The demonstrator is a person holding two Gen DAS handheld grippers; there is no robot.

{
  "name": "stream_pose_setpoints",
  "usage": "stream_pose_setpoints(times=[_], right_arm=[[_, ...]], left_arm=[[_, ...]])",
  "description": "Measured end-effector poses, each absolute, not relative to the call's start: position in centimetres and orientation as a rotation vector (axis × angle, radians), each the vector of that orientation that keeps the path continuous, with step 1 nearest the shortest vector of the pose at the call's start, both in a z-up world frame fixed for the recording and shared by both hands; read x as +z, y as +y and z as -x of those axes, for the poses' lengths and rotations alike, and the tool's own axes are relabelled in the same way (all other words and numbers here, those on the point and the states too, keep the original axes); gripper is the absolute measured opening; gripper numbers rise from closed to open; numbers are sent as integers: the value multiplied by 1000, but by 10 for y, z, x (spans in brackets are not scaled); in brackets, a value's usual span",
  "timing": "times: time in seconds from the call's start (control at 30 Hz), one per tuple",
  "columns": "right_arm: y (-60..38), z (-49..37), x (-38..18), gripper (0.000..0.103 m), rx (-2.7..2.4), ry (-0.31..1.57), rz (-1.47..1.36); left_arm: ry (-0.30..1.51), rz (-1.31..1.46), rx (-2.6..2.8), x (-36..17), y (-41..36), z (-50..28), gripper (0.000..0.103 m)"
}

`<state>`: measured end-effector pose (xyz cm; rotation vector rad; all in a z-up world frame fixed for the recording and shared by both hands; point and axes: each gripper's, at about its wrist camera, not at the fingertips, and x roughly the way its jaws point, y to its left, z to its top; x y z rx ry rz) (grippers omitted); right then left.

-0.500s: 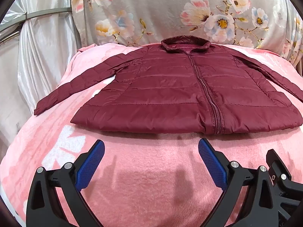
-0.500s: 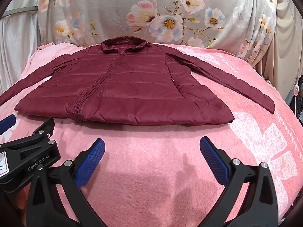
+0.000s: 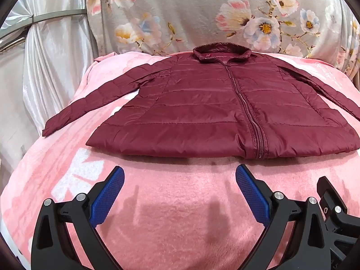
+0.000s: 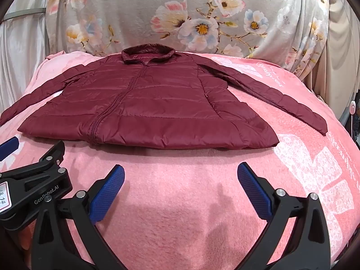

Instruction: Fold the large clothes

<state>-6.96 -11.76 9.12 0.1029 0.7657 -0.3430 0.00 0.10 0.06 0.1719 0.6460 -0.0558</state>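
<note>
Curtain [image 3: 45, 72], pale and satiny, hangs at far left, beside a grey floral cloth [image 3: 191, 15] draped behind the bed. Pink blanket [image 3: 175, 213] covers the bed. Maroon puffer jacket [image 3: 202, 112] lies flat on it, front up, zipped, collar [image 3: 221, 51] toward the floral cloth, hem toward the cameras. Left sleeve [image 3: 90, 105] angles out to the blanket's left edge; right sleeve [image 4: 281, 96] angles out to the right (cuff near white print on the blanket). Left gripper [image 3: 180, 193]: blue-padded fingers [image 3: 108, 193] spread wide, nothing between them, hovering over bare blanket short of the hem. Right gripper [image 4: 181, 193]: same, fingers [image 4: 254, 193] wide apart, empty, just beside the left one.
</note>
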Motion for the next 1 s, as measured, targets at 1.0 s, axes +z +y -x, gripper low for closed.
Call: stream_pose_setpoints(times=[1.0], right_arm=[[-108,64,89,98,-342,771,-107]], left_arm=[[646,-175,-29,1,12,6,97]])
